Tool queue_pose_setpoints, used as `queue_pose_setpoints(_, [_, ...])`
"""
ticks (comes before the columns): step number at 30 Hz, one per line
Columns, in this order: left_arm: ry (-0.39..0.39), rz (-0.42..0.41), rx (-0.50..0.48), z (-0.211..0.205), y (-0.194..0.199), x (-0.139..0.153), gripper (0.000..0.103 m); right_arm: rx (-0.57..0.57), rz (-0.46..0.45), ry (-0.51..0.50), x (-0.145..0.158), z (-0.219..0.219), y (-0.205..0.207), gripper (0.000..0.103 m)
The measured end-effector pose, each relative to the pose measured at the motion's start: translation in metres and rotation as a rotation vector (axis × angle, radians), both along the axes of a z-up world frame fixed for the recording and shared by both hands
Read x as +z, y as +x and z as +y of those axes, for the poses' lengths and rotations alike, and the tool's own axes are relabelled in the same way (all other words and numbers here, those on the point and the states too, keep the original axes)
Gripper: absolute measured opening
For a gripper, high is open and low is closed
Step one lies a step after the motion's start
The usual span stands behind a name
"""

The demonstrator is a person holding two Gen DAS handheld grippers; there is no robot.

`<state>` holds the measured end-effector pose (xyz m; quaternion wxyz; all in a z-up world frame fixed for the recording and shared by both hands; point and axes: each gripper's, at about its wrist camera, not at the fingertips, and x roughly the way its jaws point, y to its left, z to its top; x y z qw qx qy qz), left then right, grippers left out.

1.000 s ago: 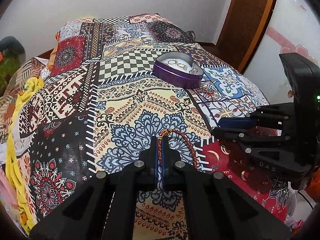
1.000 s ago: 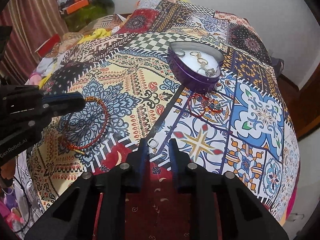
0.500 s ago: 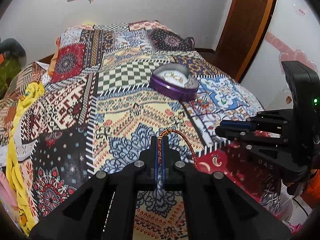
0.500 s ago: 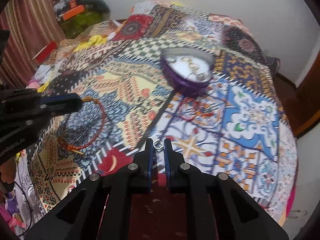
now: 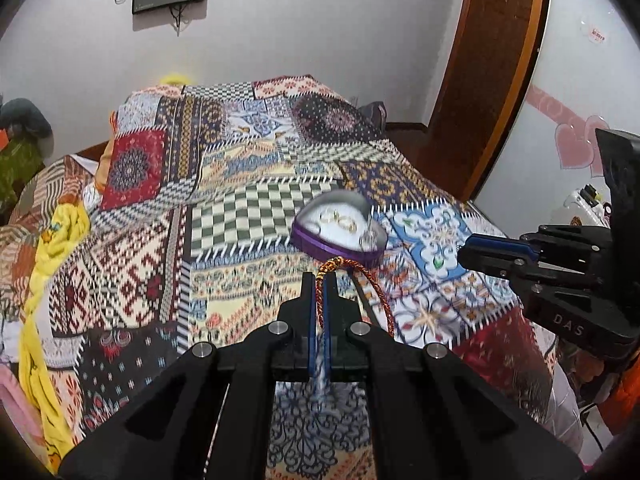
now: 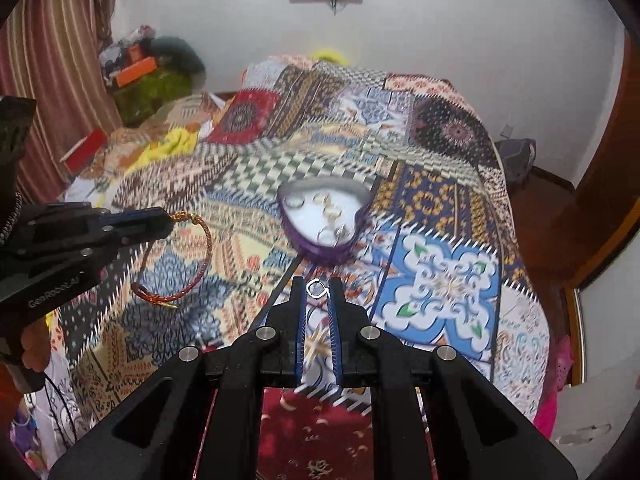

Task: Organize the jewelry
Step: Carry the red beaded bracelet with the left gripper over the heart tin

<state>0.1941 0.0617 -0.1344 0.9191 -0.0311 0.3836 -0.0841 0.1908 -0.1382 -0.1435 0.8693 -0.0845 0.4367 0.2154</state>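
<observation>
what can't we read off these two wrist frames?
- Rings in the tin, both views: motion blur and small size, count unclear.
- Bracelet, left wrist view: its lower part is hidden behind the left gripper.
- Ring in the right gripper, right wrist view: too small for detail; not visible in the left view.

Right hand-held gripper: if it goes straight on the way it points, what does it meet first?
Probably the purple heart-shaped box, straight beyond the ring it holds; depth is unclear, so it might touch the bedspread short of it.
</observation>
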Motion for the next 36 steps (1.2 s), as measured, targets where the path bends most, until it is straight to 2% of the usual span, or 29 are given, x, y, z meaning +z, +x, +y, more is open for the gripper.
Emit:
queue_pose_setpoints(8, [0.012,-0.047,-0.003,-0.003,0.022,0.013,0.001,-0.002,-0.040,0.032,0.012,-0.003,0.015,0.009])
queue_pose_setpoints(17, [0.021,-0.057,-0.013,-0.008,0.048,0.012,0.001,-0.002,-0.064,0.059,0.015,-0.003,0.035,0.009])
queue_pose_setpoints(28, [0.067,-0.055,-0.036,-0.022,0.080,0.001,0.001,0.008,-0.037,0.075,0.000,0.000,0.054,0.009])
queue_pose_setpoints(36, [0.058,-0.027,-0.056,-0.025,0.104,-0.014,0.001,0.015,-0.013,0.077,-0.010,0.001,0.065,0.009])
